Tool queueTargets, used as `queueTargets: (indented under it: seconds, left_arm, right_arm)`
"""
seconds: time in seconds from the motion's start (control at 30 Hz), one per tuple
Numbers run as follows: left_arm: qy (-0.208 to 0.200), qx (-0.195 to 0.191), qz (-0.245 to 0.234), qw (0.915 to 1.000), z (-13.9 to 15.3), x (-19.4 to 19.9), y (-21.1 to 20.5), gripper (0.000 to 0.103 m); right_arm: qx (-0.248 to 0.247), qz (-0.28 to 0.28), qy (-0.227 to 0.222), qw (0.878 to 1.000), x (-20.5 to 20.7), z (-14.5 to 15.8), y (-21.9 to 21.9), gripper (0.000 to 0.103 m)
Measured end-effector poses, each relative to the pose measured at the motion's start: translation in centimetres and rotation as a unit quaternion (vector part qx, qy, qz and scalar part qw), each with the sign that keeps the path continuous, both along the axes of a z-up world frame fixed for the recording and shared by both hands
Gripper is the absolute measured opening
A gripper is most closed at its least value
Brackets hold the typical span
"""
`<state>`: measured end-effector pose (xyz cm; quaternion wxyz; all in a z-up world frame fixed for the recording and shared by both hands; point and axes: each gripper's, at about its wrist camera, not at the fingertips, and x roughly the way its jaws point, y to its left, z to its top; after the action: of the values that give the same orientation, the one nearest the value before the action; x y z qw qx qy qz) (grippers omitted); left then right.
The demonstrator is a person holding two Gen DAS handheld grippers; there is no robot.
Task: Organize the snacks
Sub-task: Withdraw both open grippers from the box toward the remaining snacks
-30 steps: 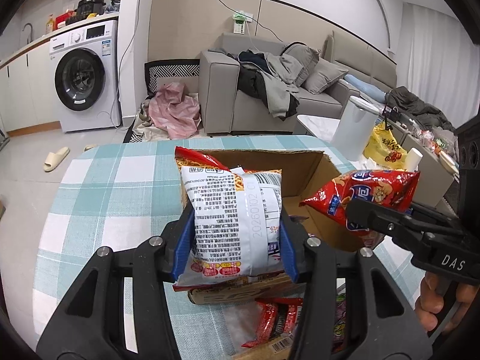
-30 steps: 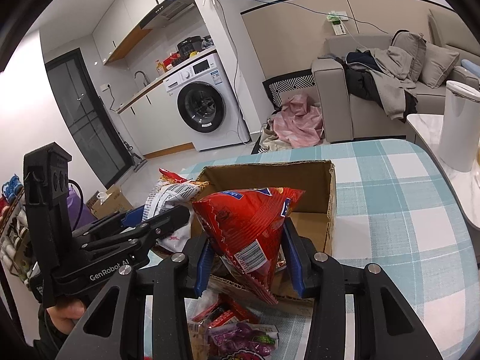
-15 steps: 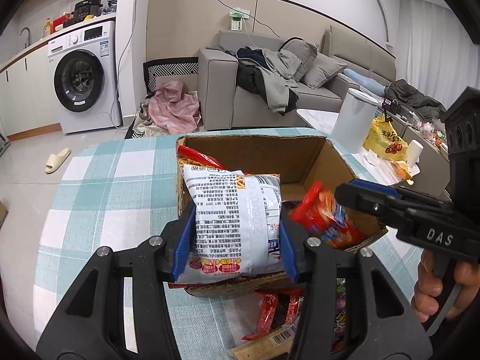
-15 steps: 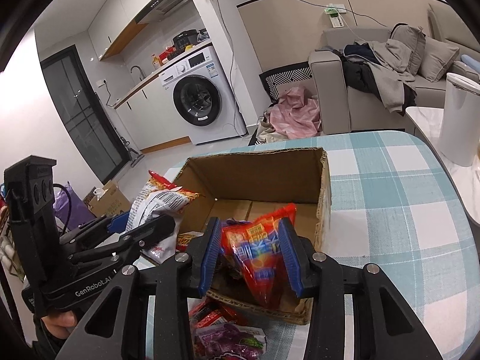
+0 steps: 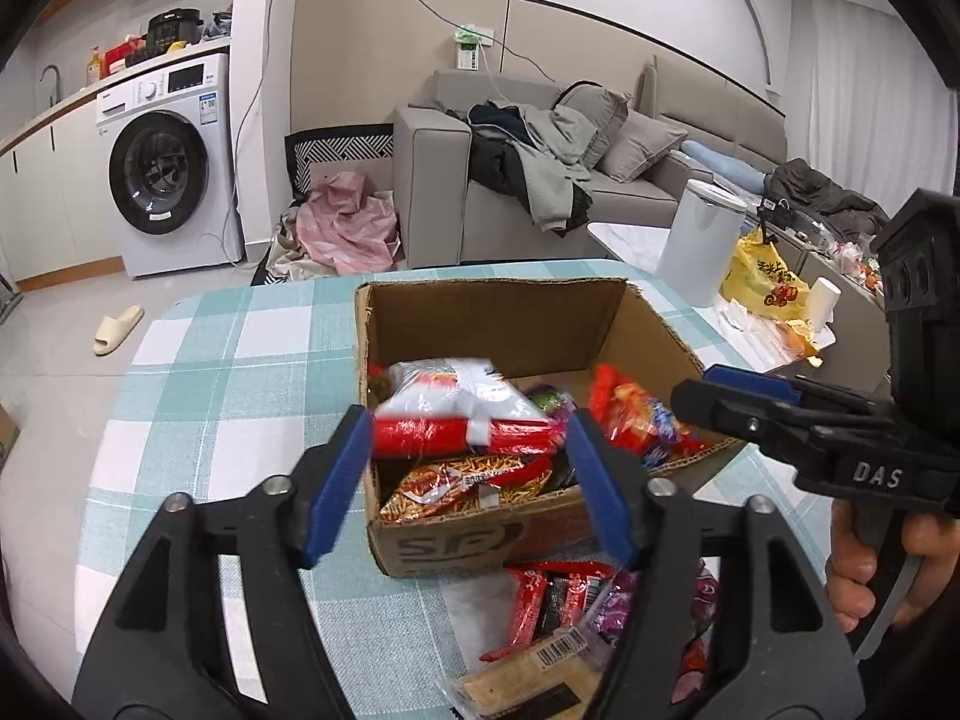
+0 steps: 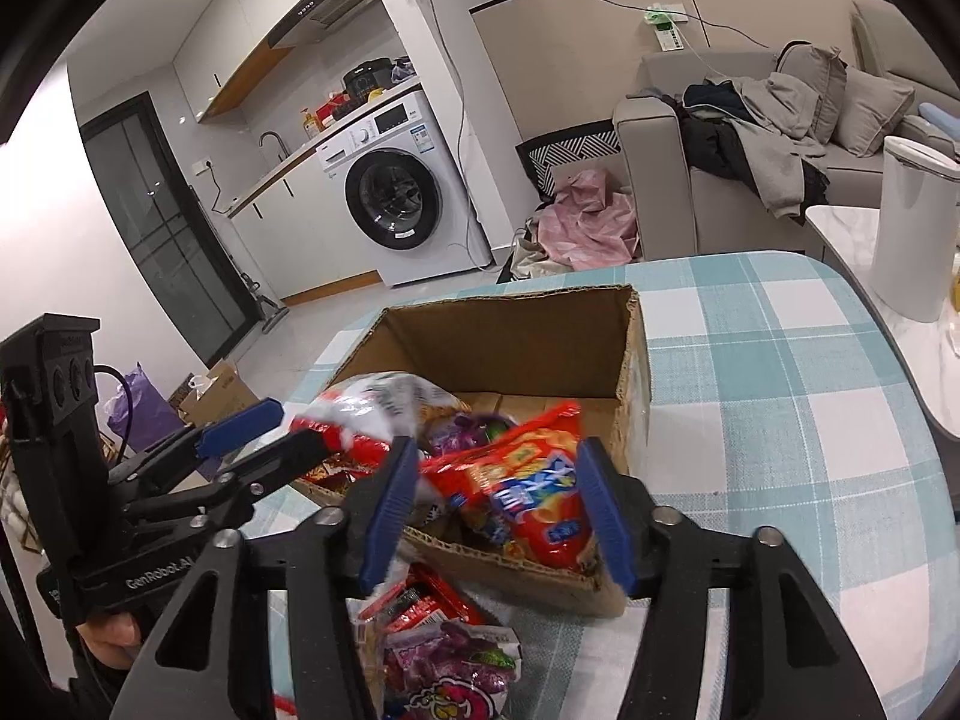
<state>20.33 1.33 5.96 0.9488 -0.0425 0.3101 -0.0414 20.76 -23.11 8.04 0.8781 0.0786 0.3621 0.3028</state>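
An open cardboard box (image 5: 492,312) (image 6: 510,336) stands on the checked tablecloth. My left gripper (image 5: 468,468) hovers over its near left corner with its jaws opening. A blurred white-and-red snack bag (image 5: 462,414) (image 6: 372,402) lies loose between the pads, tipping onto an orange snack pack (image 5: 468,480) inside the box. My right gripper (image 6: 498,504) is over the box's near right side, jaws also opening. A red snack bag (image 6: 528,492) (image 5: 636,420) rests free between its pads on the box's contents. Each gripper shows in the other's view: right gripper (image 5: 726,390), left gripper (image 6: 288,429).
Several loose snack packs (image 5: 558,594) (image 6: 444,648) lie on the cloth in front of the box. A white bin (image 5: 699,240) and a yellow bag (image 5: 762,282) stand beyond the table's right edge. A sofa and a washing machine are farther back.
Both grippers went from shut on their bags to open. The white bag tipped down from upright into the box. The red bag sank into the box on the right.
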Motion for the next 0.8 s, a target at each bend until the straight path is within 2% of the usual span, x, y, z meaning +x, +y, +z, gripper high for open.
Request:
queueTargets:
  seconds: [0.07, 0.1, 0.17, 0.3, 0.37, 0.8]
  left_arm:
    - [-0.007, 0.005, 0.003, 1.0, 0.4, -0.7, 0.0, 0.081]
    - [-0.011, 0.005, 0.004, 0.9999, 0.6, -1.1, 0.0, 0.082]
    - [-0.013, 0.001, 0.004, 0.9999, 0.9, -1.9, 0.1, 0.083]
    - [-0.012, 0.0, 0.006, 0.9999, 1.2, -3.6, 0.4, 0.091]
    - [-0.015, 0.002, 0.011, 0.9998, 1.3, -4.5, 0.4, 0.102]
    - [-0.013, 0.009, 0.012, 0.9998, 1.0, -9.4, 0.5, 0.102]
  right_arm:
    - [0.01, 0.009, -0.003, 1.0, -0.5, 0.2, -0.2, 0.076]
    - [0.008, 0.007, -0.004, 1.0, -0.8, 0.3, -0.3, 0.088]
    - [0.001, 0.0, -0.012, 1.0, -1.5, 0.5, -0.5, 0.098]
    - [-0.001, 0.005, -0.014, 1.0, -2.7, 0.5, -1.1, 0.1]
    - [-0.006, 0.004, -0.008, 1.0, -3.1, 0.2, -1.4, 0.102]
    - [-0.044, 0.012, 0.01, 0.999, -6.6, -1.7, -1.5, 0.102]
